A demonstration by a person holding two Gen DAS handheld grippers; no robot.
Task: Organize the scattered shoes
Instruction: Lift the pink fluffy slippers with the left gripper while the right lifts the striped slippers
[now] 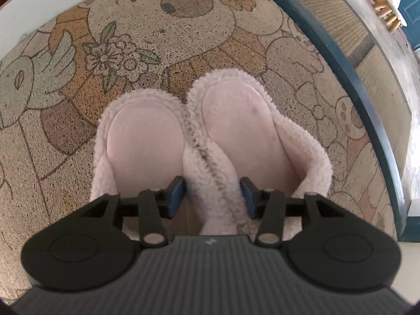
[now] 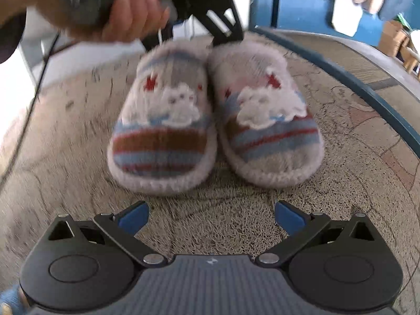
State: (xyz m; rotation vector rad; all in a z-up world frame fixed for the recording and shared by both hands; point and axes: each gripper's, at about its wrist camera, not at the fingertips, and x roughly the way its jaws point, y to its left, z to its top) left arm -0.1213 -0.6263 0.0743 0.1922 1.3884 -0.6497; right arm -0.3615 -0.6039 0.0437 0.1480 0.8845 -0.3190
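Left wrist view first: your left gripper [image 1: 213, 197] straddles the two touching inner walls of the slippers [image 1: 210, 141], one blue pad inside each heel opening. That placement lets one pinch carry both slippers as a pair. The pads [image 1: 176, 197] stand just off the fleece rather than squeezing it, so I judge the jaws are loosened and the pair is being set down. Beyond the gripper, the slippers lie side by side on the patterned doormat [image 1: 131, 52], soles down, heels toward you, toes pointing away. Past the slippers, to their right, runs the mat's dark blue edge [image 1: 349, 78].

From the right wrist view, your right gripper [image 2: 211, 219] is spread wide with nothing between its fingers, hovering over bare mat just short of the slippers' striped toes. Beyond the slippers, your hand [image 2: 126, 13] grips the other tool's handle above their heels.
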